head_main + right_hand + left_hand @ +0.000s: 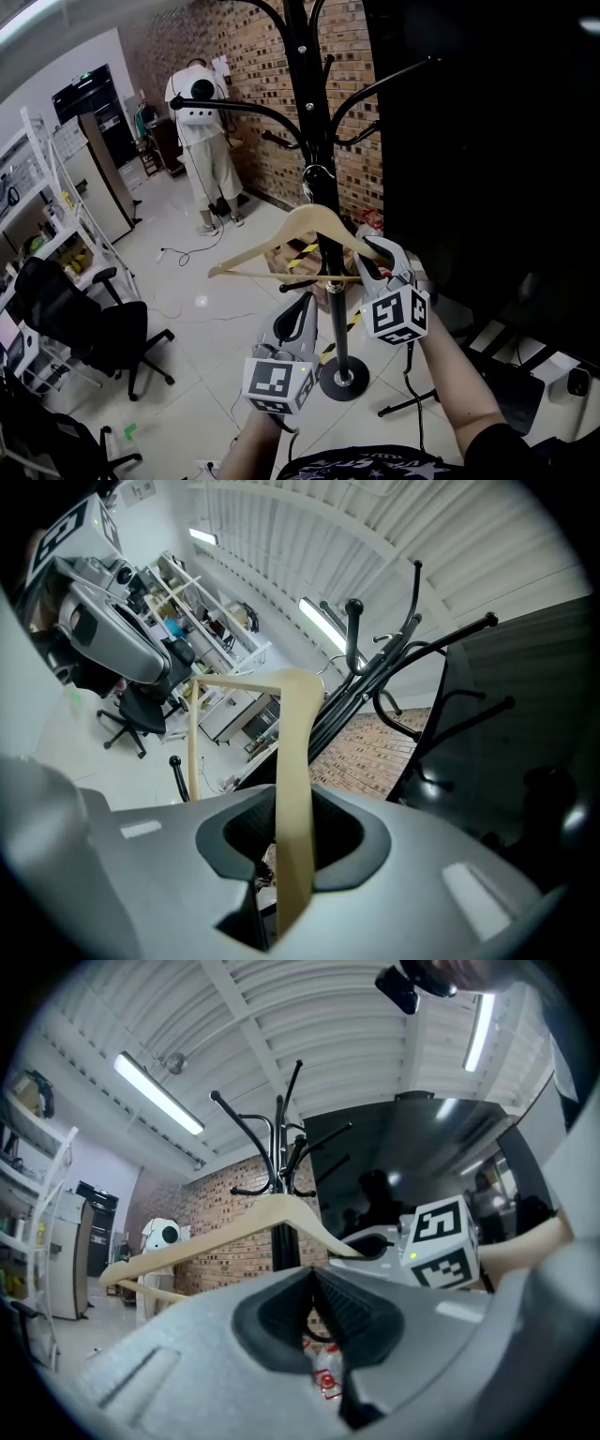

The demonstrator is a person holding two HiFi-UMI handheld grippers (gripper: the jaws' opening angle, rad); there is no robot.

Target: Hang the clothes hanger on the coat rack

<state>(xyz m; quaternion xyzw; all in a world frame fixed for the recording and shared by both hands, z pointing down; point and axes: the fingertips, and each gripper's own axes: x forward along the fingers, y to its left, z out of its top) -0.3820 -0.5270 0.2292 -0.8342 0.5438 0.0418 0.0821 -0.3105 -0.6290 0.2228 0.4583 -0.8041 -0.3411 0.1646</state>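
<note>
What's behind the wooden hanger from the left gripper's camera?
The black coat rack pole, a brick wall and a person in white. The hanger covers part of the pole.

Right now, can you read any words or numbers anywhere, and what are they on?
No text here can be read.
Marker cubes: only black-and-white squares, no letters.
Green sign far off at the back: too small to read.
Red label low in the left gripper view: too blurred to read.

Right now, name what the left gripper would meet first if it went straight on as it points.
Probably the wooden hanger ahead of the left gripper; the coat rack pole stands behind, depth unclear.
</note>
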